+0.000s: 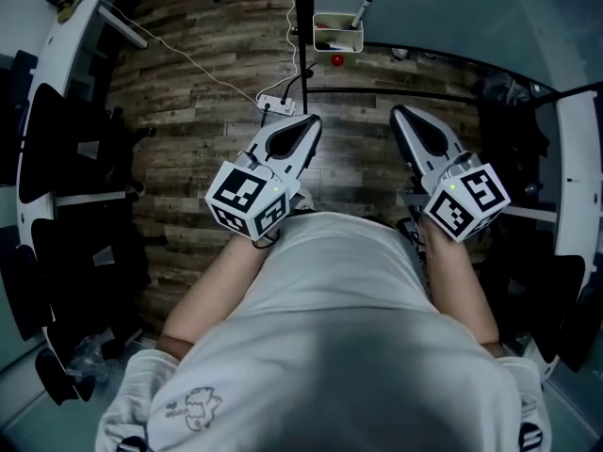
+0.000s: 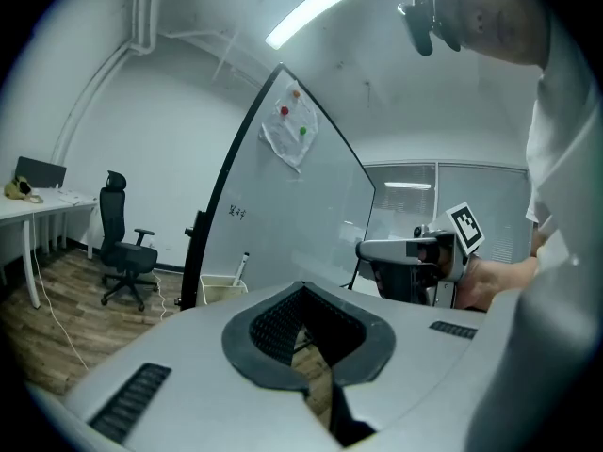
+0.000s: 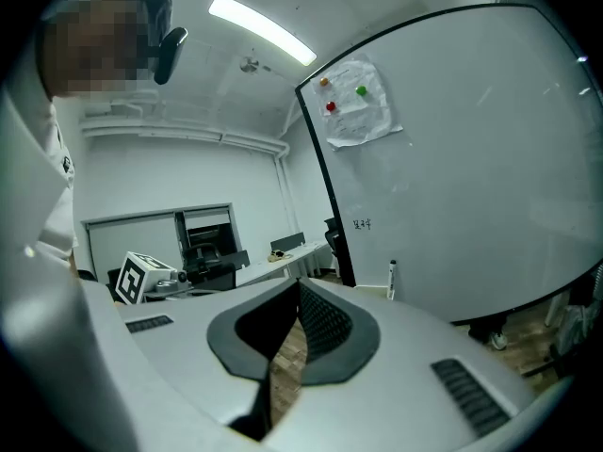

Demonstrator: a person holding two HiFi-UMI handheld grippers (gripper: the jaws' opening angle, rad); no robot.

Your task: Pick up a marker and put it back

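The left hand-held gripper [image 1: 303, 125] and right hand-held gripper [image 1: 403, 116] hover over the floor [image 1: 188, 102], both closed and empty. The marker [image 1: 361, 11] stands in the tray [image 1: 337, 38].

We hold the left gripper [image 1: 309, 122] and the right gripper [image 1: 399, 113] side by side above the floor [image 1: 188, 111]. Ahead of them, a box [image 1: 317, 34] sits at the foot of the whiteboard [image 2: 283, 215], with a marker [image 1: 359, 11] upright in it. A power strip [image 1: 276, 104] lies on the floor near the left gripper. A chair [image 2: 122, 252] stands left of the whiteboard.
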